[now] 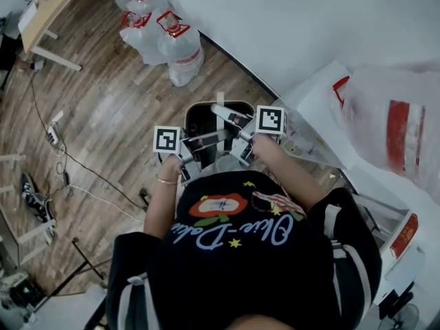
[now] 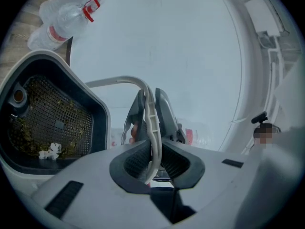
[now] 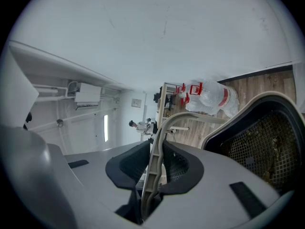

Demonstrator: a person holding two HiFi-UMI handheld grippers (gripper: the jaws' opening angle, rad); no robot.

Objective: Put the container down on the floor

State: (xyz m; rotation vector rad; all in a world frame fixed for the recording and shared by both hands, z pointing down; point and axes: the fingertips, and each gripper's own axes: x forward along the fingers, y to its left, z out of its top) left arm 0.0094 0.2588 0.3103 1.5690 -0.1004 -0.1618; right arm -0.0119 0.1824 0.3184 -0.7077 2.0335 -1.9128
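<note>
The dark grey plastic container (image 1: 194, 120), an open-topped tub with a lighter rounded rim, is held up in front of the person over the wooden floor (image 1: 103, 115), close to the foot of a white wall. Inside it sits a black mesh basket (image 2: 57, 123) strewn with yellowish-green scraps and one small crumpled white bit. Its pale curved plastic handle (image 2: 151, 128) arches over from the rim and is clamped edge-on in both the left gripper (image 2: 152, 151) and the right gripper (image 3: 155, 166), so the tub hangs from it.
</note>
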